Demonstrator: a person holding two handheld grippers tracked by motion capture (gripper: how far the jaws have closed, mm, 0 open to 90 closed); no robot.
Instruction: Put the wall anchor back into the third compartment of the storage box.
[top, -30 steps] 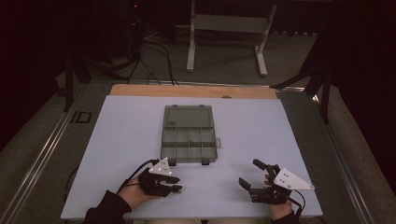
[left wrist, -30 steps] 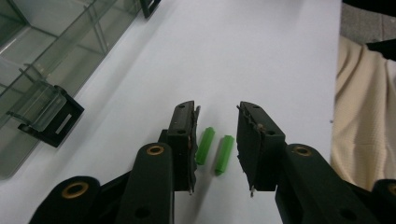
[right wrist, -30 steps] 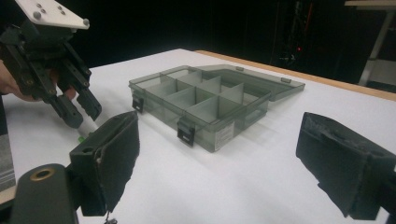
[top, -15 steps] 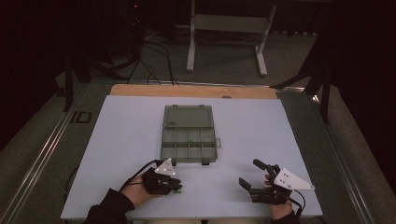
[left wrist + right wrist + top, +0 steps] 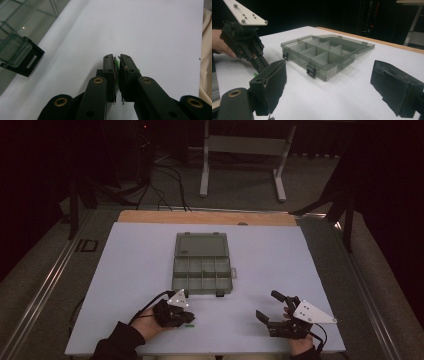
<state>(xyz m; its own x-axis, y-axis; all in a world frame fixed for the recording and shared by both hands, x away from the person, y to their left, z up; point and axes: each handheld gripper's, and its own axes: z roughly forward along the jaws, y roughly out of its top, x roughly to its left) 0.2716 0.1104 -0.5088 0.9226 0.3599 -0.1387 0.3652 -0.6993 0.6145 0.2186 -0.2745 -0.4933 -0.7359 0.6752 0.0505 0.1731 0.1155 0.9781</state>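
At the near edge of the white surface (image 5: 125,270), the left hand-held gripper (image 5: 186,319) points down at the board, its jaws having just been closing; in the left gripper view they stand almost together, clamped on a small green piece (image 5: 115,65) whose edges show at the slit between the pads and beside the right jaw. From the high view the same green piece (image 5: 189,325) appears as a thin sliver on the surface just under the gripper's tip. A dark sleeve and hand (image 5: 145,322) hold the tool from the bottom edge of that view, a black cable looping off behind it.

To the right, well apart from it, the right hand-held gripper (image 5: 272,307) rests low over the surface with its two padded jaws spread wide, nothing between them; the right gripper view shows the pads far apart at either side of the picture and the left tool at upper left.

Just beyond both tools, near the middle of the surface, lies a smoky translucent compartment box (image 5: 202,272), its lid (image 5: 202,245) thrown flat open on the far side and its black latches (image 5: 311,70) facing the person. A wooden strip (image 5: 200,216) borders the far edge of the surface, and a grey metal stand (image 5: 245,150) rises from the dark floor behind.
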